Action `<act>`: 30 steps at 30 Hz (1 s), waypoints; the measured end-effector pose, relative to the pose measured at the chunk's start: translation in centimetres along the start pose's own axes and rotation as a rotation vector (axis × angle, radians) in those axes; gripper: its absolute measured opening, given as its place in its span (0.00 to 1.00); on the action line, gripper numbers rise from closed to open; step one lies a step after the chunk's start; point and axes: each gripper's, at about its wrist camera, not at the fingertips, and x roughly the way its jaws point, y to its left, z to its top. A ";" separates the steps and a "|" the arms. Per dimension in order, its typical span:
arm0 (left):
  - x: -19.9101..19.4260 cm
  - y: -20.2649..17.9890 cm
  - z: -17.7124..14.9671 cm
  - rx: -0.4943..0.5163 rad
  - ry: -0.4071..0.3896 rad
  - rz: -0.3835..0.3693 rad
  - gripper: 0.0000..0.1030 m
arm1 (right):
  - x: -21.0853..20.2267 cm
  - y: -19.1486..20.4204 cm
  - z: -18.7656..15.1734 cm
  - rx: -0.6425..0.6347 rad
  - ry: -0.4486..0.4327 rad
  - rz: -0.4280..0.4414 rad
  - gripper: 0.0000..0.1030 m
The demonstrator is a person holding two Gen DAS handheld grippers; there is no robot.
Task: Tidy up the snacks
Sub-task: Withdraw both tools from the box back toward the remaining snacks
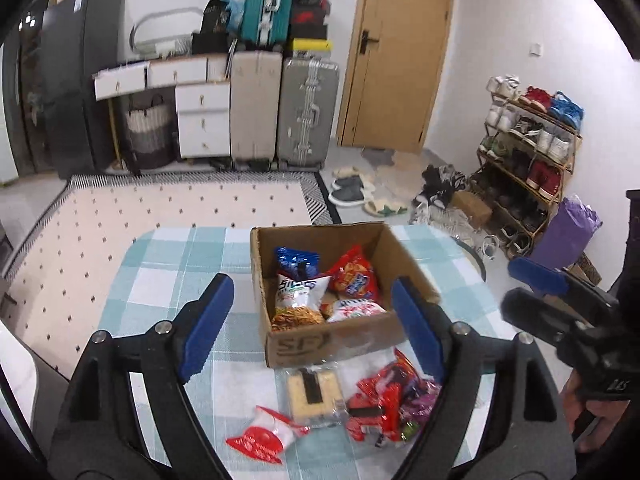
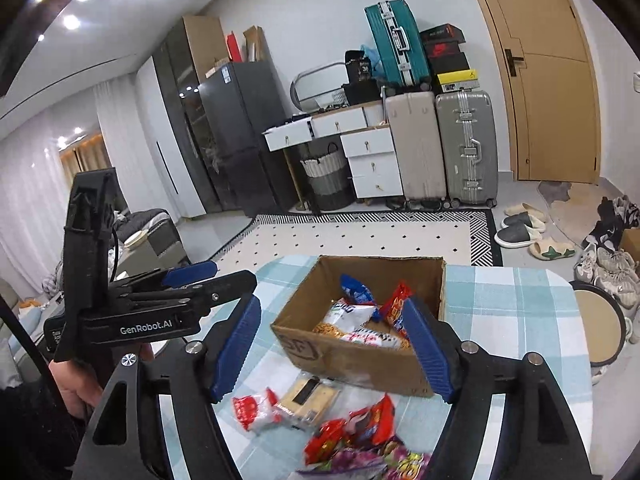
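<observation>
A brown cardboard box [image 1: 332, 344] [image 2: 362, 360] stands on the checked tablecloth [image 1: 168, 264] and holds several snack bags, among them a white and orange one [image 1: 298, 300] and a red one [image 1: 354, 276]. In front of the box lie loose snacks: a red and white packet [image 1: 264, 434] [image 2: 252, 406], a clear pack of beige biscuits [image 1: 314, 394] [image 2: 308, 398], and a heap of red and purple wrappers [image 1: 390, 402] [image 2: 356, 436]. My left gripper [image 1: 312, 322] hangs open above them, nothing between its blue pads. My right gripper [image 2: 334, 350] is open and empty too.
Beyond the table lie a dotted rug [image 1: 160, 204], suitcases [image 1: 306, 112], a white drawer unit [image 1: 202, 120], a wooden door [image 1: 400, 52] and a shoe rack [image 1: 528, 148]. Slippers [image 2: 520, 228] sit on the floor. A round stool [image 2: 600, 328] stands at the table's right.
</observation>
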 end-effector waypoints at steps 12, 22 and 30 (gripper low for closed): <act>-9.8 -4.2 -5.2 0.062 -0.120 0.020 0.99 | -7.8 3.5 -5.8 0.025 -0.089 -0.025 0.88; -13.4 -4.1 -9.8 0.070 -0.144 0.033 0.99 | -11.6 6.4 -9.3 -0.021 -0.150 -0.055 0.97; -12.9 -2.8 -14.0 0.063 -0.133 0.038 0.99 | -11.6 7.0 -12.5 -0.068 -0.132 -0.127 0.98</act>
